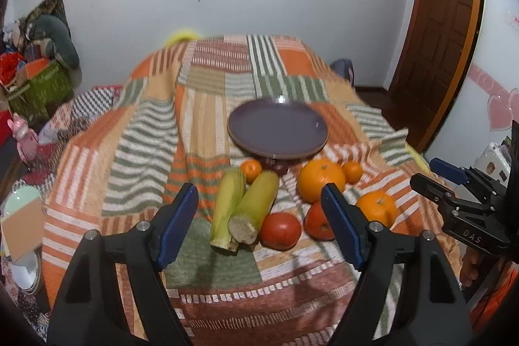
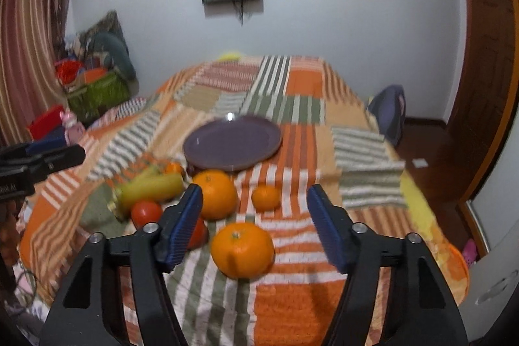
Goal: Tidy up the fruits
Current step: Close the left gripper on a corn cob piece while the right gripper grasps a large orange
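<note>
While both grippers hang above the quilt [image 1: 136,132] with nothing between their jaws, we size up the fruit. Our left gripper [image 1: 259,224] is released over the two corn cobs [image 1: 246,206] and a tomato [image 1: 280,231]; our right gripper [image 2: 254,224] is released around, but not touching, the near orange [image 2: 242,249]. The plate [image 1: 277,127] lies bare behind the pile. We judge the orange firm, rounded and fairly light, with a dimpled rind that grips well: take it across its widest middle. The tomatoes look soft and smooth, so squeeze gently. The cobs are stiff and best held mid-length.
</note>
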{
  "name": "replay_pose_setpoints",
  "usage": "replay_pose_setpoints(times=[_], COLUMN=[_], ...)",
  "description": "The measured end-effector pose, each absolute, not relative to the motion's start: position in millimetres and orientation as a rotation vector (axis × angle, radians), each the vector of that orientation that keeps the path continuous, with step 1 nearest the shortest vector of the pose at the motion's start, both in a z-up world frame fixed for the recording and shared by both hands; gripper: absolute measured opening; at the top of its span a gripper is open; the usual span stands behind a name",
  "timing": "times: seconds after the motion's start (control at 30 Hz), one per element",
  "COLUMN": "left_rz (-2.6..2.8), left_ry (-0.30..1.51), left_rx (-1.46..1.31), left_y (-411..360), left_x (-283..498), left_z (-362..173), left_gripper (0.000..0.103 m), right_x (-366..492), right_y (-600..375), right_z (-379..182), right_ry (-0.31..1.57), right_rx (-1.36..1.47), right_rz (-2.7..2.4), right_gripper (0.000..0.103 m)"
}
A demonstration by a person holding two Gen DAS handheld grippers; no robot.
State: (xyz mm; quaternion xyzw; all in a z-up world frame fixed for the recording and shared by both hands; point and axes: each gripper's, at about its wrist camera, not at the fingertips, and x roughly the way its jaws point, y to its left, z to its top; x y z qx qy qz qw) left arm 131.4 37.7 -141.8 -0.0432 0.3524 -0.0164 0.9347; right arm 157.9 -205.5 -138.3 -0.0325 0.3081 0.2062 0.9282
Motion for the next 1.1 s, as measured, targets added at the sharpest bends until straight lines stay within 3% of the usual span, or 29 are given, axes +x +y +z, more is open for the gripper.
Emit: replay_pose_setpoints(times=[0.23, 0.43, 0.53, 0.7, 0.83, 1.1], left_rz=[-0.052, -0.083, -0.102, -0.115, -0.102, -0.12], left_ry=[0.848, 0.901, 0.922, 0.924, 0.927, 0.945], left_rx=[-0.111, -0.123, -0.12, -0.147, -0.141, -0.163], left_y=[49, 52, 50, 50, 53, 62], left_x=[156, 165, 169, 176, 177, 169], left_z=[-181, -201, -208, -214, -213, -207], left_gripper=[0.059, 0.055, 0.048, 0.047, 0.037, 0.036], right_x=[171, 175, 179, 183, 185, 192], right_y=[-206, -201, -200, -199, -195, -187], right_z=[-164, -180, -183, -183, -189, -201], right_ry=[0.745, 0.812, 0.819, 0.833, 0.855, 0.896], right_rx=[-0.067, -0.062, -0.046, -0.04, -0.05, -0.069], right_rz=[0.467, 0.504, 0.523, 0.546, 0.545, 0.546], right_gripper=[0.058, 0.058, 0.058, 0.058, 0.063, 0.066])
